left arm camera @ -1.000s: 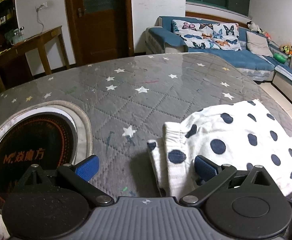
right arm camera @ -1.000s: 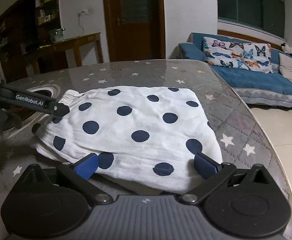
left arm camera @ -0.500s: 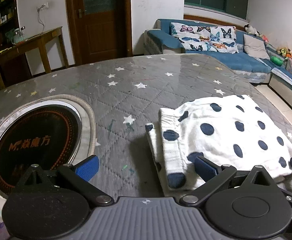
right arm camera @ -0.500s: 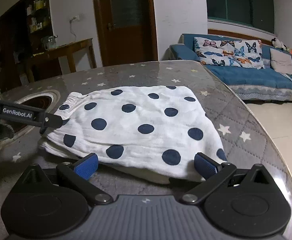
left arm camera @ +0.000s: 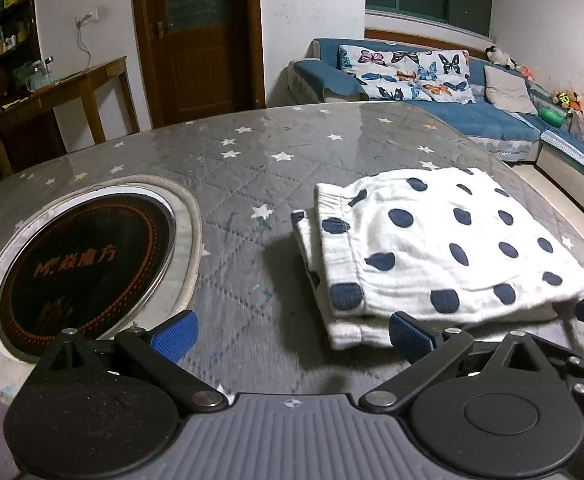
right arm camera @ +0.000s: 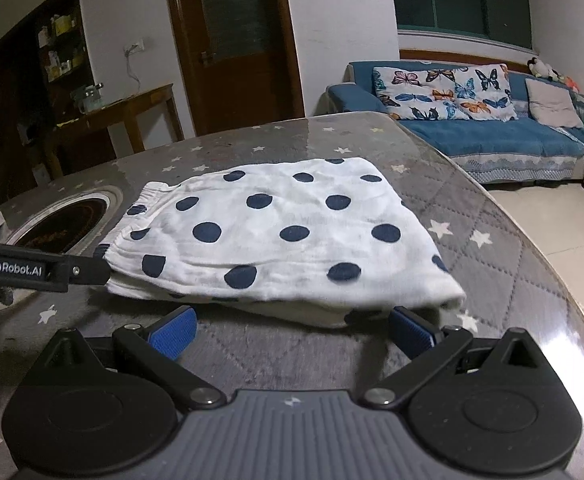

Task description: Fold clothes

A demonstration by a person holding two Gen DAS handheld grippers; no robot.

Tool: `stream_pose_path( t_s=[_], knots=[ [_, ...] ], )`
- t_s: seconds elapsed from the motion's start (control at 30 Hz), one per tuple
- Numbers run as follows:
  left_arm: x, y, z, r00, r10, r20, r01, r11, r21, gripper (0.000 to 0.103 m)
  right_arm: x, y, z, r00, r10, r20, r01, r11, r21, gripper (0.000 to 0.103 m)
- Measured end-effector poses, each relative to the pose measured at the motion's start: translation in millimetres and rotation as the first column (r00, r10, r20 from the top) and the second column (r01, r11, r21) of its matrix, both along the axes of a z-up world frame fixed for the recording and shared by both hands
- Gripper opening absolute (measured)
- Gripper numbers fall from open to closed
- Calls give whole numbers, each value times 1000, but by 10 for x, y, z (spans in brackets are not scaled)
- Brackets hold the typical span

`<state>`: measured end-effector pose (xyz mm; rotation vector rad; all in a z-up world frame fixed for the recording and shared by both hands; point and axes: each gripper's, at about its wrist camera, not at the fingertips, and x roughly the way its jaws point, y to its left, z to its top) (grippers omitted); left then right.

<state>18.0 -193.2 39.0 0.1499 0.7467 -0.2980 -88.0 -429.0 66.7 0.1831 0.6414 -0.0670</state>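
A folded white garment with dark blue dots point(left arm camera: 432, 248) point(right arm camera: 280, 236) lies flat on the grey star-patterned table cover point(left arm camera: 252, 160), its elastic waistband toward the left. My left gripper point(left arm camera: 292, 334) is open over bare cloth just in front of the garment's near left corner, holding nothing. My right gripper point(right arm camera: 292, 330) is open too, just short of the garment's near edge, its right pad close to the front corner. In the right wrist view the left gripper's black finger point(right arm camera: 40, 270) reaches in from the left and ends by the waistband corner.
A round black induction plate point(left arm camera: 80, 264) is set into the table on the left. The table's curved edge point(right arm camera: 532, 240) drops off to the right toward tiled floor. A blue sofa point(left arm camera: 432, 92), a wooden side table point(left arm camera: 60, 92) and a brown door stand behind.
Both grippers have drawn back toward me from the garment, which now lies farther ahead and untouched. Both stay open.
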Motion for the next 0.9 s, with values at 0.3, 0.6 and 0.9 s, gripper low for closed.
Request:
stream_pose_path(
  t_s=[0.3, 0.6, 0.9],
  knots=[
    [-226, 4, 16, 999, -22, 24, 22, 1000, 11, 103, -122, 56, 40, 1000, -21, 18, 21, 1000, 11, 103],
    [-401, 31, 37, 998, -39, 43, 38, 999, 15, 103, -260, 81, 55, 999, -37, 33, 36, 999, 26, 103],
    [-551, 47, 64, 997, -52, 62, 52, 999, 11, 103, -379, 127, 85, 998, -42, 49, 40, 999, 33, 103]
  ],
)
